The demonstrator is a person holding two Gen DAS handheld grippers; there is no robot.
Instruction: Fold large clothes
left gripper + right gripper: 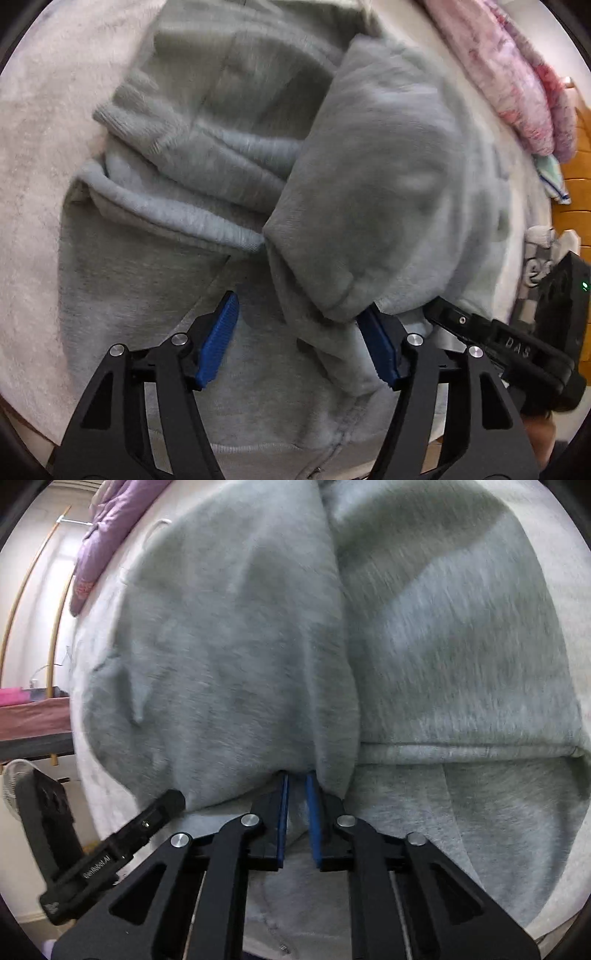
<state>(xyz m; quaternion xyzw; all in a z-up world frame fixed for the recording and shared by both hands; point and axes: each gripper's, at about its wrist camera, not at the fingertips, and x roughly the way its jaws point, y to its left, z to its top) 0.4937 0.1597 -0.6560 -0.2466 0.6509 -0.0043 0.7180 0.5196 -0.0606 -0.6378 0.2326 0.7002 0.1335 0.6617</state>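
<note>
A large grey fleece hoodie (207,192) lies on a pale plush cover (40,155), with a zipper at its near edge. A folded-over flap (373,192) of it drapes across the middle. My left gripper (301,314) is open just above the fabric, its blue pads (218,339) spread wide, and the right pad touches the flap's lower edge. In the right wrist view, my right gripper (297,775) is shut on a lifted fold of the hoodie (236,657), which hangs in front of the camera. The left gripper's body (110,853) shows at the lower left there.
A pink and purple blanket (517,85) lies along the far edge; it also shows in the right wrist view (99,542). A small striped cloth (550,177) and an orange wooden floor (576,192) are at the right. A fan (14,786) and a low table (33,731) stand beyond the bed.
</note>
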